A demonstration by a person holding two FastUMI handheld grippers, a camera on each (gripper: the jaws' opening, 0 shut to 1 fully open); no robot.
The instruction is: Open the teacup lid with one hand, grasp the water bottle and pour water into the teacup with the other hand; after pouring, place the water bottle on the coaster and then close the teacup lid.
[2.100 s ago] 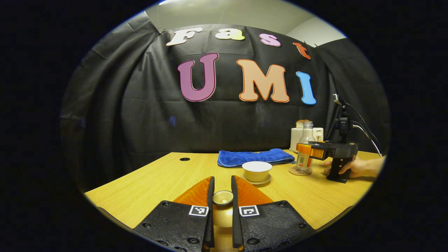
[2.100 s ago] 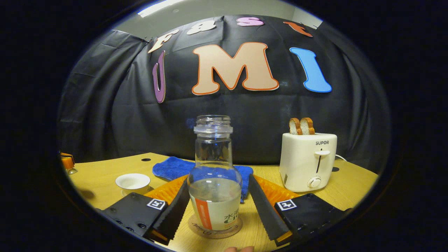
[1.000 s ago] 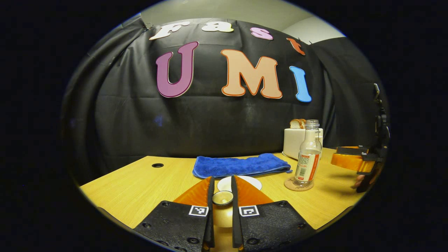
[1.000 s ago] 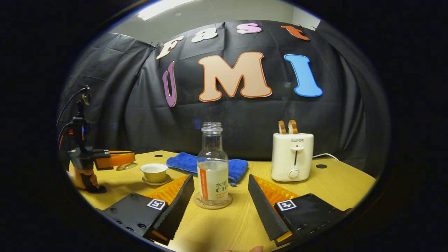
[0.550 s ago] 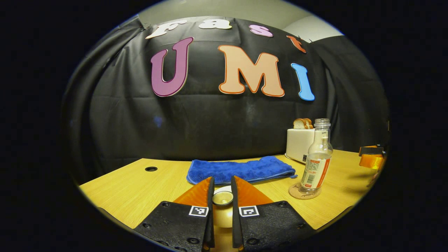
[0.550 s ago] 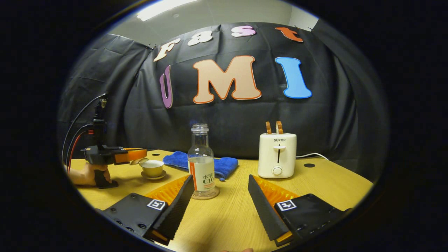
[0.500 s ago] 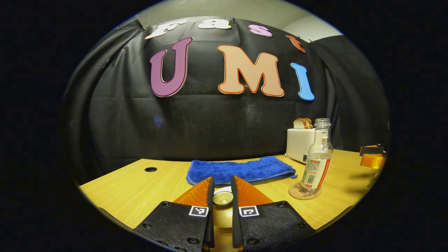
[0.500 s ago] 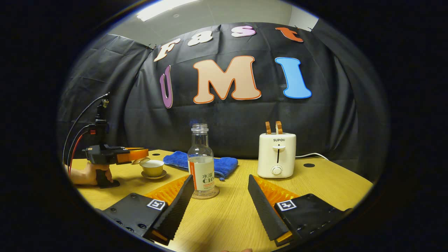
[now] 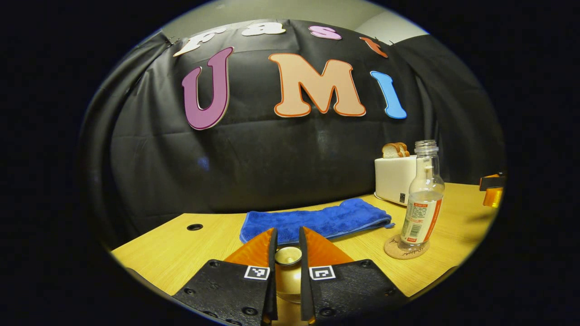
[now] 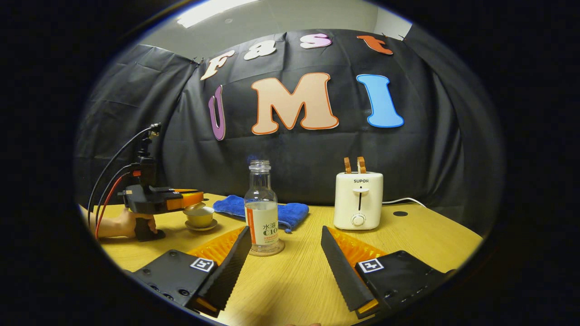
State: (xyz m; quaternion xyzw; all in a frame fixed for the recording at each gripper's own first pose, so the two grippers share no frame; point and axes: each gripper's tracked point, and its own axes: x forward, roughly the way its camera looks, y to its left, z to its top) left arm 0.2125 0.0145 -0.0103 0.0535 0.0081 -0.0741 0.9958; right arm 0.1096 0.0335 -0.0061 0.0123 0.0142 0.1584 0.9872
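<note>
Since the earlier frames the right gripper (image 10: 285, 253) has backed away from the water bottle (image 10: 261, 210), which now stands upright on its coaster (image 10: 266, 250) ahead of and a little left of that gripper's spread fingers, free of both; meanwhile the left gripper (image 9: 287, 256) has carried the teacup lid (image 9: 288, 256) in over the cup. Going by size, the wooden table (image 10: 408, 231) stretches ahead of both tools, with a white toaster (image 10: 359, 200) ahead-right of the right gripper and a blue towel (image 9: 317, 219) lying flat just beyond the left gripper's tips. In the right gripper view the left gripper (image 10: 179, 200), held by a hand (image 10: 118, 224), hovers far off to the left with the lid directly over the teacup (image 10: 200, 217) on its saucer (image 10: 201, 226); whether the lid already touches the rim I cannot tell. The left gripper's fingers are clamped on the lid's small knob, while the right gripper's jaws stand wide apart and hold nothing. Pouring and parking the bottle look finished, so the step in hand appears to be closing the cup. The next move likely calls for a level, centred lowering of the lid until it seats, then parting the fingers and drawing straight back without nudging the cup.
</note>
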